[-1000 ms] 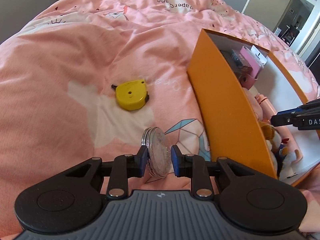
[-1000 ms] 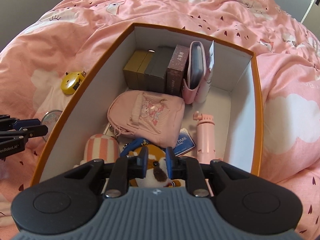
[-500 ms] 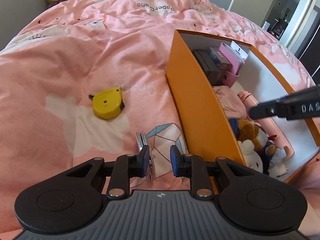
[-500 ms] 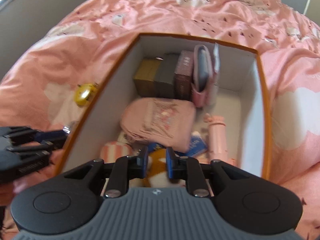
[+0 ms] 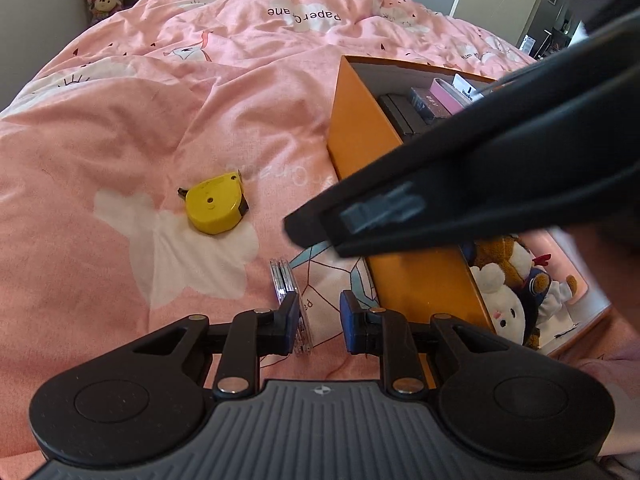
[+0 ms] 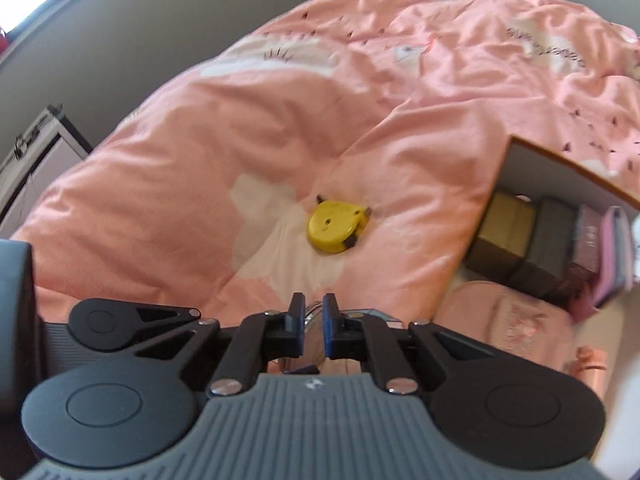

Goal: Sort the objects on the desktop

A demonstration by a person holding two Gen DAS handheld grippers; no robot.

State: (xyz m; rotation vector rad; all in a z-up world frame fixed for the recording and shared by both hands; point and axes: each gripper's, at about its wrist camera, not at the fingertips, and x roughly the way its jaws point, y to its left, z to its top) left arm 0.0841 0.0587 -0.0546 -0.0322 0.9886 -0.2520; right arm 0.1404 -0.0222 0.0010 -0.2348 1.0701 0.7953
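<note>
Left wrist: right gripper (image 5: 316, 236) hiding orange box (image 5: 360, 128)

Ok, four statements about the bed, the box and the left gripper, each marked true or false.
1. The yellow tape measure lies on the pink duvet, outside the orange box. True.
2. The plush toys lie on the duvet beside the tape measure. False: they are inside the box.
3. The left gripper clamps the clear disc between both pads. False: the disc stands on edge by one pad; the other is apart from it.
4. Small dark boxes stand in a row at the box's far end. True.
</note>
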